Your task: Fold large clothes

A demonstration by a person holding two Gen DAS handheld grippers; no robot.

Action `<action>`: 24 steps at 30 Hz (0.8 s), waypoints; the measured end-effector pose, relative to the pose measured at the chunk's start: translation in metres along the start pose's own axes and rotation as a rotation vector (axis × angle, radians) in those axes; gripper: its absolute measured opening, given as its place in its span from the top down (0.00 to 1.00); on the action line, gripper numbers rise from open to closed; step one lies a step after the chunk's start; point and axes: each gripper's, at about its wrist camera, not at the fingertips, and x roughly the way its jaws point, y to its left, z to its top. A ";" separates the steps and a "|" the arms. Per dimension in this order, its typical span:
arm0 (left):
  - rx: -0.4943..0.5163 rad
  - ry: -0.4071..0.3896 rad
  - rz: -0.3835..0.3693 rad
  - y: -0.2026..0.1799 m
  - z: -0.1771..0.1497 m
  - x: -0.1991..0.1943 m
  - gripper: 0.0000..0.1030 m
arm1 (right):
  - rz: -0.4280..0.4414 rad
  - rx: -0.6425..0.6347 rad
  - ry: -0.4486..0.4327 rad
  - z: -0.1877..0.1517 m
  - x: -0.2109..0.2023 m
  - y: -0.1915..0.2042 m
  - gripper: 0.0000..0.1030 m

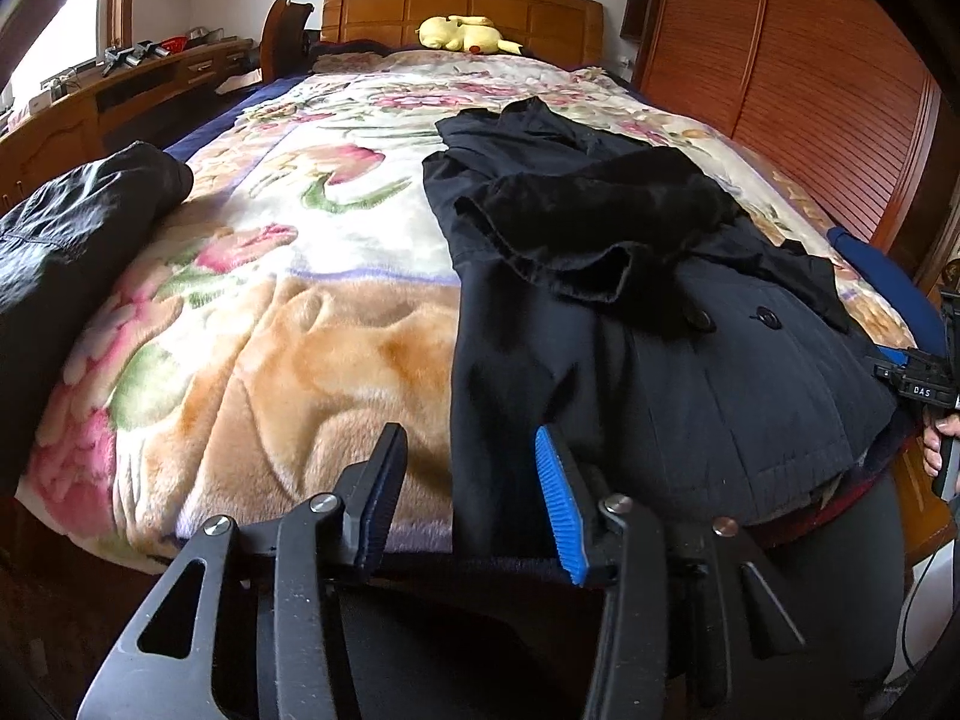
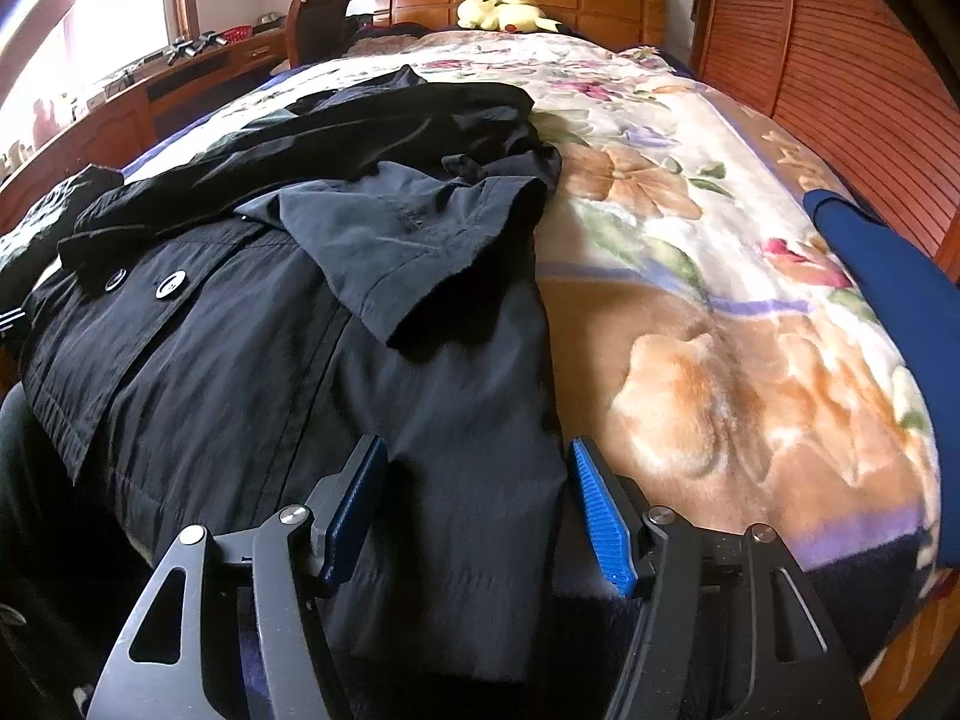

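Coat [image 2: 252, 324], dark and double-breasted (sleeves folded across its front), lies lengthwise on the floral blanket [image 1: 288, 324], hem at the foot edge. Left gripper [image 1: 474, 498] and right gripper [image 2: 480, 510] both stand spread, straddling the coat's hem corners without pinching.

The dark coat [image 2: 252, 360] is thin woven cloth with a faint sheen and glossy buttons [image 2: 170, 286]. Under it, the floral blanket [image 1: 288, 324] is plush and fuzzy. Beyond the blanket, the headboard [image 1: 462, 6] is varnished wood.
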 end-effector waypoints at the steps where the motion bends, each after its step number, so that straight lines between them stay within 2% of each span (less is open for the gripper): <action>1: 0.003 0.003 -0.002 0.000 -0.001 0.000 0.56 | -0.001 -0.005 0.001 -0.001 -0.002 0.001 0.37; 3: 0.007 0.009 -0.010 0.000 -0.005 -0.001 0.56 | 0.004 -0.012 0.005 -0.004 -0.005 0.003 0.38; 6: -0.002 0.016 -0.040 0.002 -0.009 0.000 0.66 | 0.023 -0.030 0.010 -0.007 -0.010 0.005 0.44; 8: -0.012 0.014 -0.081 0.003 -0.010 -0.001 0.87 | 0.042 -0.040 0.015 -0.008 -0.011 0.004 0.56; 9: -0.013 0.004 -0.096 0.002 -0.008 -0.005 0.90 | 0.056 -0.041 0.017 -0.008 -0.012 0.003 0.73; 10: -0.013 -0.008 -0.098 0.001 -0.005 -0.010 0.93 | 0.088 -0.037 0.020 -0.007 -0.015 0.003 0.82; 12: -0.013 -0.050 -0.109 0.000 0.002 -0.024 0.94 | 0.110 -0.039 0.013 -0.004 -0.021 0.002 0.87; 18: -0.013 -0.177 -0.133 -0.002 0.025 -0.071 0.96 | 0.152 0.013 -0.091 0.005 -0.060 -0.007 0.91; 24: -0.014 -0.269 -0.125 0.003 0.035 -0.113 0.97 | 0.178 0.032 -0.208 0.009 -0.118 -0.005 0.91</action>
